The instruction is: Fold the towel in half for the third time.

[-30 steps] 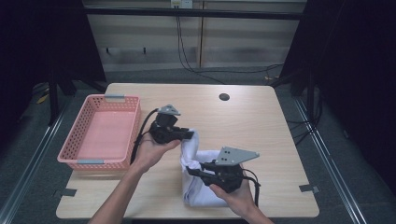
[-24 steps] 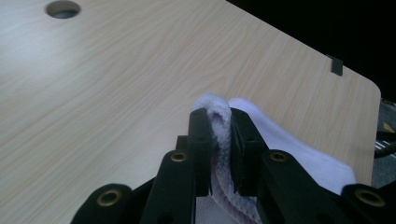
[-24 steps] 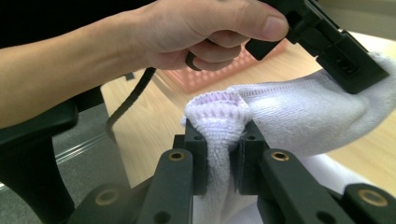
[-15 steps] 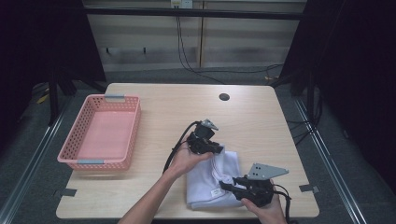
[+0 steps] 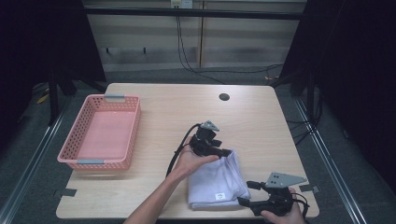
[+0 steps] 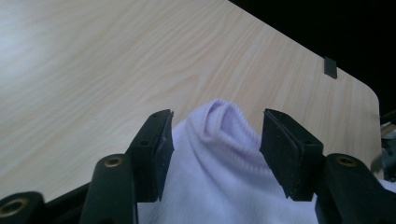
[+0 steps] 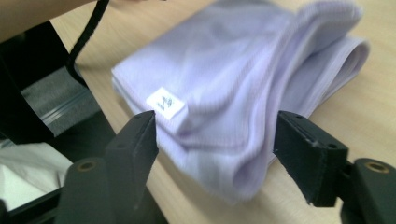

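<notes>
Fingers (image 6: 154, 154) of both grippers just opened around folded towel (image 5: 215, 182).

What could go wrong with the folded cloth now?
The cloth lies near the table's front edge, so a nudge from the right tool might push it off. Both tools have just been opening. A fold pokes up between the left tool's jaws, so pulling away could snag it and undo the fold. The basket sits far off, so the fold may loosen if carried there.
</notes>
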Available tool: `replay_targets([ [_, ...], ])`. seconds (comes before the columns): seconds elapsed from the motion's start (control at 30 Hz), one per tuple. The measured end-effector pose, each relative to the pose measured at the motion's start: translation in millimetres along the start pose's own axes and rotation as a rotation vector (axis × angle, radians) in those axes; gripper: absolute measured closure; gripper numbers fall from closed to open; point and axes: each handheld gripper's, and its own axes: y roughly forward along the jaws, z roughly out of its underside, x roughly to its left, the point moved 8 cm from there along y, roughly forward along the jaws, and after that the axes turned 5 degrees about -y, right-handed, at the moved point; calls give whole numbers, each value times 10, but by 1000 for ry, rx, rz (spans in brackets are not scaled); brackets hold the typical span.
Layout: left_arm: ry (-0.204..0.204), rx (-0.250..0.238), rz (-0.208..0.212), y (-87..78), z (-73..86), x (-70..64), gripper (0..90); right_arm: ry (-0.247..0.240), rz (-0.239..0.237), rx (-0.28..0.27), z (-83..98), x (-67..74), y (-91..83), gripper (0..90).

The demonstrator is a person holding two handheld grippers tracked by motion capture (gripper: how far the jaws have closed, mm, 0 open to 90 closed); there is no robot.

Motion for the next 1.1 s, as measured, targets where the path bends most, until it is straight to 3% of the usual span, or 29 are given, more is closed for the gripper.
replay_targets([
  [0.07,4,-9,-17,-144,47,26,415,4,18,-35,-101,-59,-23,283],
  [0.17,22,-12,-37,-319,212,51,538,8,65,-46,-271,-259,37,303],
  [0.23,33,0,-28,-412,354,30,642,-1,124,-35,-375,-439,135,350],
  [0.27,51,18,-22,-455,433,16,702,2,129,-28,-423,-514,200,344],
  [0.37,51,39,2,-563,650,-69,742,16,132,18,-533,-671,428,309],
  [0.47,47,76,9,-621,882,-154,691,26,143,38,-604,-748,633,313],
  [0.5,29,74,21,-619,974,-180,658,20,149,47,-609,-767,695,313],
  [0.53,30,109,31,-613,1040,-191,650,28,145,71,-593,-785,774,317],
  [0.57,57,106,4,-624,1098,-205,631,21,161,87,-574,-807,820,327],
  [0.6,46,90,19,-625,1107,-224,633,13,177,116,-528,-834,879,322],
  [0.63,43,113,41,-643,1136,-247,630,18,182,129,-501,-841,904,331],
  [0.67,60,117,23,-658,1158,-251,630,10,206,136,-475,-862,915,358],
  [0.73,63,111,53,-678,1218,-278,627,7,237,157,-431,-905,907,382],
  [0.77,79,131,46,-679,1271,-283,622,7,250,158,-416,-932,890,399],
  [0.87,72,139,48,-638,1362,-285,585,53,235,157,-351,-995,856,414],
  [1.1,122,151,12,-582,1354,-232,586,58,248,166,-226,-1060,744,488],
])
